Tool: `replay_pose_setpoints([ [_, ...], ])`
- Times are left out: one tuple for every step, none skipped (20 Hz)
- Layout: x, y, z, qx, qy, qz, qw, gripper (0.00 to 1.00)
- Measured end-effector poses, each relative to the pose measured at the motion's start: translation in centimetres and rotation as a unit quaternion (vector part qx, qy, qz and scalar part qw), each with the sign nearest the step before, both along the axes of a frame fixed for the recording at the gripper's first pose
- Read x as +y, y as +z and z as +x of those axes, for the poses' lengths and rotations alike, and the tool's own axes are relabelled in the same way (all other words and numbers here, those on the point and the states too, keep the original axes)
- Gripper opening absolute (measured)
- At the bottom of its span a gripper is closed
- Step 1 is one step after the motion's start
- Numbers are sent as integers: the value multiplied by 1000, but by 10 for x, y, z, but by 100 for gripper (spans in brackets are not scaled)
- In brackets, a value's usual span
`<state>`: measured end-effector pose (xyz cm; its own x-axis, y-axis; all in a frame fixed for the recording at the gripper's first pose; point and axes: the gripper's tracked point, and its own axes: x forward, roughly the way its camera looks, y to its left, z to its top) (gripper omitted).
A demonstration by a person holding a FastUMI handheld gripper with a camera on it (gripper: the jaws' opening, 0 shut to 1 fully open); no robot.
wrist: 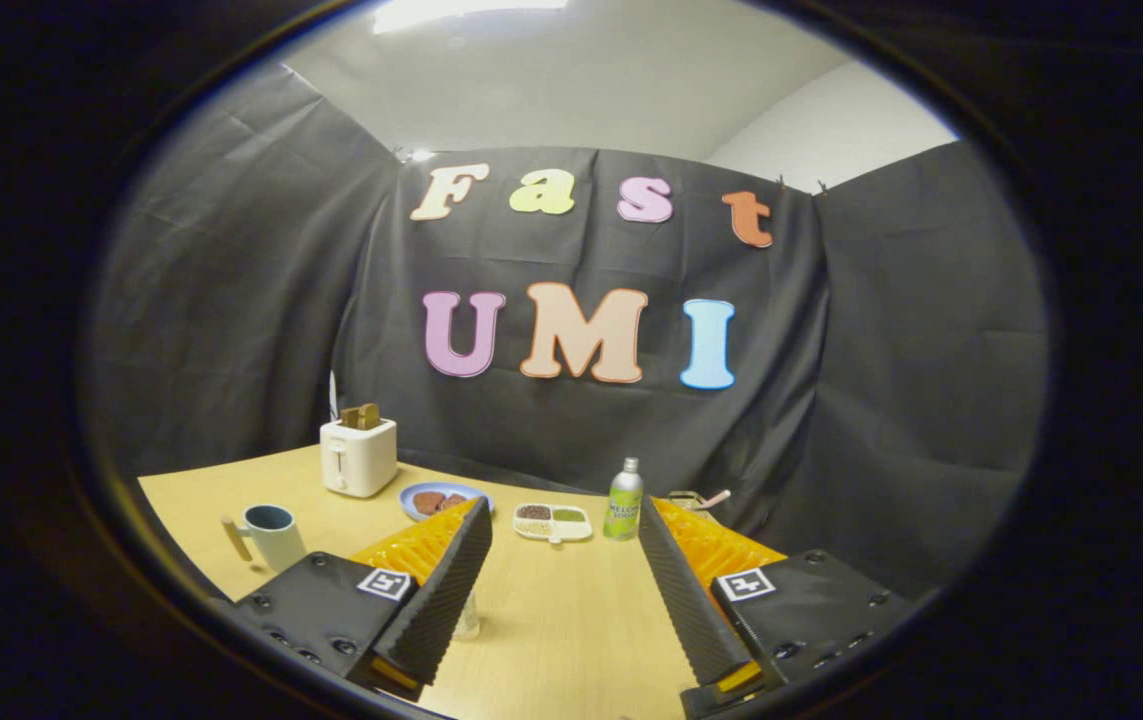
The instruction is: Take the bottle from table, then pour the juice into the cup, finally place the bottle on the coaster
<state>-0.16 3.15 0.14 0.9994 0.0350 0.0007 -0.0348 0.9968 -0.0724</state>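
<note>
A green bottle point(624, 500) with a silver cap stands upright on the wooden table point(561, 620), just beyond my right fingertip. A pale mug point(271, 535) with a wooden handle sits far to the left, outside my left finger. My gripper point(563, 510) is open, fingers spread wide with bare tabletop between them. It hangs short of the bottle and touches nothing. A small pale, glassy thing point(468, 615) peeks out beside my left finger, mostly hidden; I cannot tell what it is.
A white toaster point(359, 455) with toast stands at the back left. Near it are a blue plate point(436, 498) of brown cookies and a white divided dish point(553, 522), left of the bottle. A pinkish object point(703, 497) lies behind my right finger.
</note>
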Motion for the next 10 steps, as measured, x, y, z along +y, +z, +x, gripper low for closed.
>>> replay_pose_setpoints([
  [3,1,1,0,3,1,1000,94],
  [8,0,2,-1,7,3,1000,94],
  [14,0,3,-1,13,6,1000,94],
  [18,-1,5,-1,17,8,1000,94],
  [22,-1,7,0,22,11,1000,94],
  [27,-4,9,1,27,12,1000,94],
  [29,-4,11,1,29,14,999,94],
  [32,-5,13,1,32,15,999,94],
  [34,-5,15,1,34,16,999,94],
  [36,-6,16,2,35,19,999,94],
])
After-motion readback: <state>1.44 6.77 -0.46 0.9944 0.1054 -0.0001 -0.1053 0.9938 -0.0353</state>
